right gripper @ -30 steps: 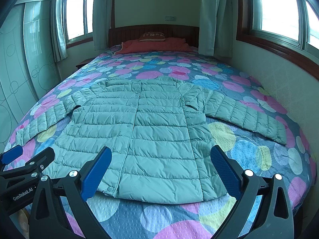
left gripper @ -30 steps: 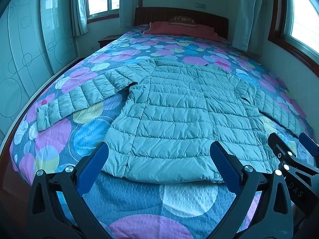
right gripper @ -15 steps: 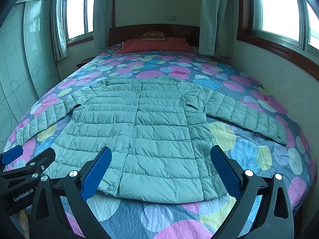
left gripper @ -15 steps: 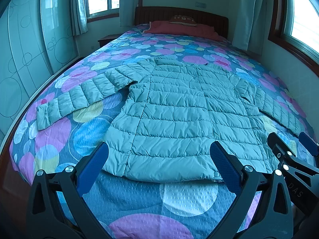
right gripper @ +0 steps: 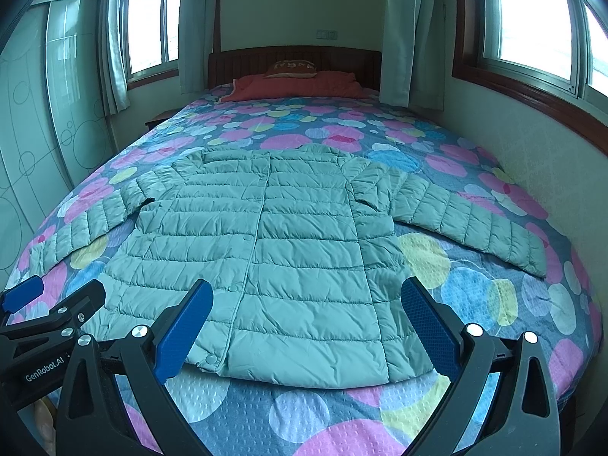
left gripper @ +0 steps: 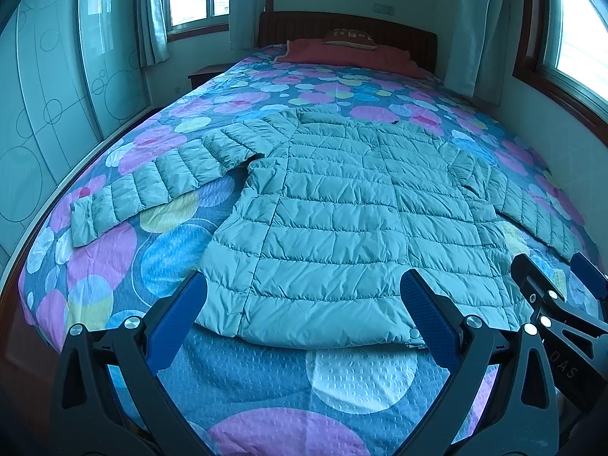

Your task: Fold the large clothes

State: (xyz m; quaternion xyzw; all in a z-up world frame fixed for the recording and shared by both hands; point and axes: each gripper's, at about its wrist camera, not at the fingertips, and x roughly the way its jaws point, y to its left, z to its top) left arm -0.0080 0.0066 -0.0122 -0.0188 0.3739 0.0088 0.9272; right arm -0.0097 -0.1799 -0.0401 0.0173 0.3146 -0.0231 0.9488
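Observation:
A pale green quilted puffer jacket (left gripper: 342,220) lies flat, front up, on the bed, with both sleeves spread out to the sides; it also shows in the right wrist view (right gripper: 266,250). My left gripper (left gripper: 304,304) is open and empty, held above the foot of the bed just short of the jacket's hem. My right gripper (right gripper: 307,307) is open and empty, beside the left one and over the hem's right half. Each gripper shows at the edge of the other's view.
The bed (left gripper: 342,380) has a blue cover with pink, yellow and blue circles. A red blanket and a pillow (right gripper: 292,70) lie at the dark headboard. A wall with a window runs along the right side; glass wardrobe doors (left gripper: 57,95) stand at the left.
Both grippers have drifted very slightly; the view is almost the same. The jacket has not moved.

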